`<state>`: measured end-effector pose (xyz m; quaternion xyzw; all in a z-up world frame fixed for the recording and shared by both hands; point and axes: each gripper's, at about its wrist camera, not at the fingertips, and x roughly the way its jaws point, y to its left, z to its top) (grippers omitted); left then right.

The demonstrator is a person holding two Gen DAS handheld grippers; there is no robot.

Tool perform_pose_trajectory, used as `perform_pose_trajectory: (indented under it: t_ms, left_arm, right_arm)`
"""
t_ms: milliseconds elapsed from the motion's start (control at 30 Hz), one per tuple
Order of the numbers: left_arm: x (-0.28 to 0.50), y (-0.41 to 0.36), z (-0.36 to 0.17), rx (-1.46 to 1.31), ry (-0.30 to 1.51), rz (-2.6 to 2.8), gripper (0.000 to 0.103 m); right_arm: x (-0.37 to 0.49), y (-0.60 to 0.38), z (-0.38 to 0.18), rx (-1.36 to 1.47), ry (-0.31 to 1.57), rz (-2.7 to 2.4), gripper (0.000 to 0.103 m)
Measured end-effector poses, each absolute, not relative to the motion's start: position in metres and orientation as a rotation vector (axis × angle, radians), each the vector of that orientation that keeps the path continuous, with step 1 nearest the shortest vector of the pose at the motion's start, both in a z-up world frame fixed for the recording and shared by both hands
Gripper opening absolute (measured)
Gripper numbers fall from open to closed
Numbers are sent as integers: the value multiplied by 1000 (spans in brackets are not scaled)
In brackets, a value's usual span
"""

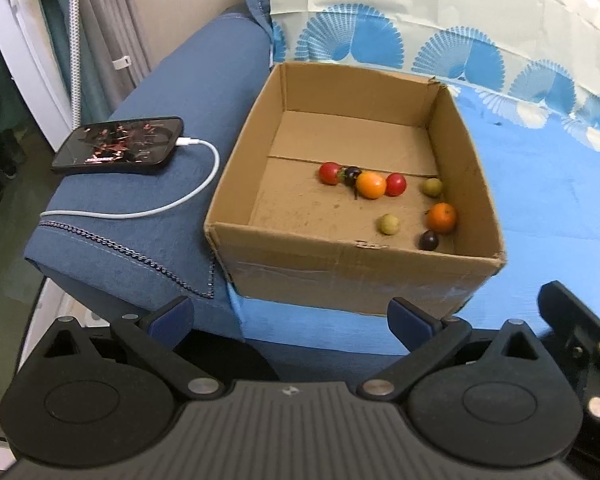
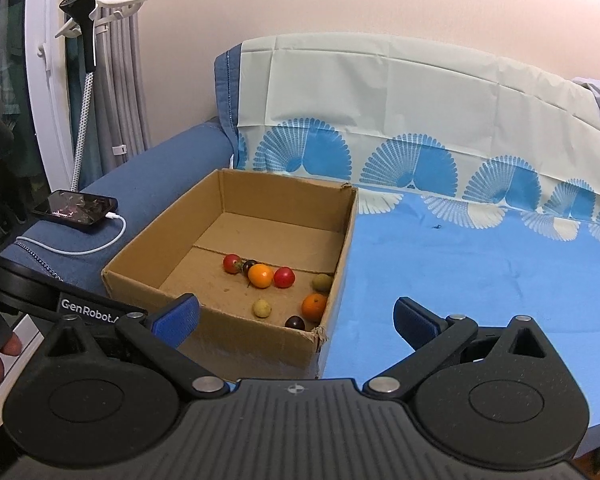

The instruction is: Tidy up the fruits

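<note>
On the far left, a black smartphone [image 1: 118, 144] lies on the blue fabric sofa armrest [image 1: 152, 184] with a white charging cable [image 1: 188, 196] plugged into its right end. Just right of the armrest, an open brown cardboard box [image 1: 352, 264] sits on the light blue patterned sheet [image 2: 480, 280] covering the sofa seat. Eight small round fruits lie on the box floor, toward its right side: a row of a red fruit [image 1: 330, 173], a dark purple one [image 1: 352, 175], an orange-yellow one [image 1: 371, 185] and a second red one [image 1: 396, 184], these touching or nearly so; then a yellow-green fruit [image 1: 432, 187] by the right wall, another yellow-green one [image 1: 388, 224] nearer, an orange fruit [image 1: 442, 217], and a dark purple fruit [image 1: 428, 240] in the near right corner. The left gripper [image 1: 292, 314] hovers before the box's near wall, its blue-padded fingers spread wide and empty. The right gripper [image 2: 296, 316] is likewise near the box's near right corner, fingers wide apart, holding nothing.
</note>
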<state>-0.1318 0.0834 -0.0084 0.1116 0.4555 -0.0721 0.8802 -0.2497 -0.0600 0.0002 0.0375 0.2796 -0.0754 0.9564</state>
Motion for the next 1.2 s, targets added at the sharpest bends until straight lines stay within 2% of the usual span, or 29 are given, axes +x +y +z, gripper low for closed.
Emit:
perform_pose_trajectory:
  t_ms: [1200]
  left_arm:
    - [-132,81,-1,264,910,-119,103]
  right_arm:
    - [-242,-54,4,62,555,-134,102]
